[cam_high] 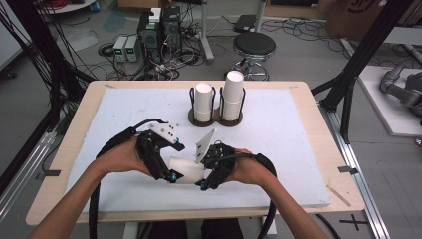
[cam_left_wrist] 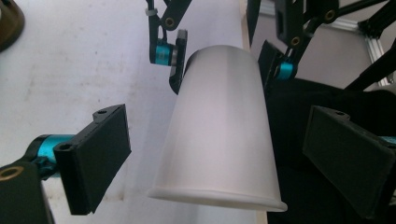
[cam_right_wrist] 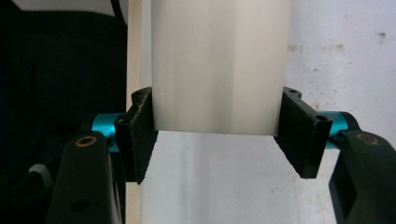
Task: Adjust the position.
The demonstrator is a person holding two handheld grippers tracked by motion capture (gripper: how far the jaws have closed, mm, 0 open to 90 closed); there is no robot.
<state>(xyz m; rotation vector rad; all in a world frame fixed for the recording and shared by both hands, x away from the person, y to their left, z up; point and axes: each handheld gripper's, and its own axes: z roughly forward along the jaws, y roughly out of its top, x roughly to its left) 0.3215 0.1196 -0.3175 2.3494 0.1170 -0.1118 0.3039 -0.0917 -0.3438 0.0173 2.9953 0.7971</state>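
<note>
Cup passed between the claws, lying level above the tabletop

The right claw (cam_right_wrist: 215, 135) is clenched on the cup (cam_left_wrist: 224, 130) at its narrow end; the left claw (cam_left_wrist: 224, 154) stands released around the rim end, pads clear. The cup's long axis runs from claw to claw, above the tabletop (cam_high: 298, 164).

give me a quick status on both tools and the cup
Left tool open, pads clear of white cup. Right tool shut on cup's narrow end. Nothing in the way.
</note>
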